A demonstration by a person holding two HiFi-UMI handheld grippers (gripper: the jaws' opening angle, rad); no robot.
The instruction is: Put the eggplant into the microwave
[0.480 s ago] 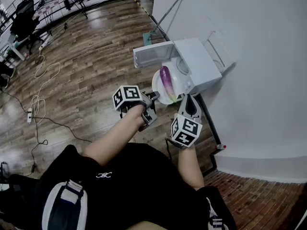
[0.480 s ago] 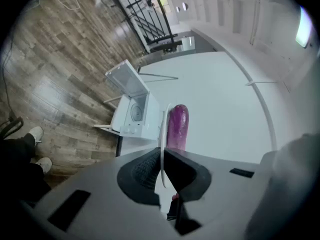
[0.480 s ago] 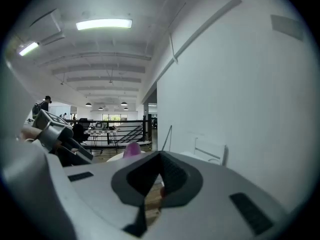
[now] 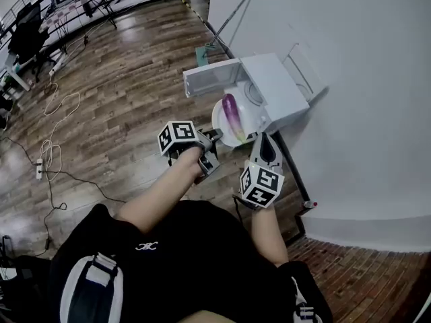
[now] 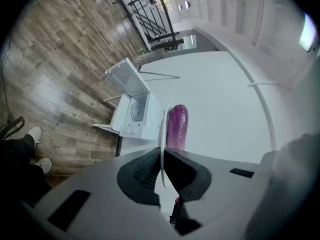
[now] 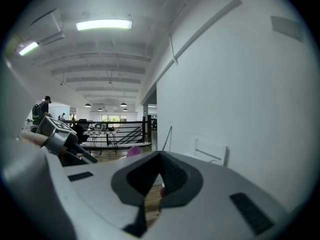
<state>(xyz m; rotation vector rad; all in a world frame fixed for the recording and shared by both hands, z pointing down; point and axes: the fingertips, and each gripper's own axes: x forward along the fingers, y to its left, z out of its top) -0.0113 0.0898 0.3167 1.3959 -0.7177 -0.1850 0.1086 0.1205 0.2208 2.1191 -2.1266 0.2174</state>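
1. The eggplant (image 4: 231, 113) is long, purple and shiny.
2. It lies on a round white plate (image 4: 216, 122), up in the air near the front of the white microwave (image 4: 279, 79).
3. The microwave's door (image 4: 207, 77) is open.
4. The left gripper (image 4: 217, 135) pinches the plate's rim.
5. The right gripper (image 4: 264, 140) is pressed together, with nothing in it, just beside the plate.
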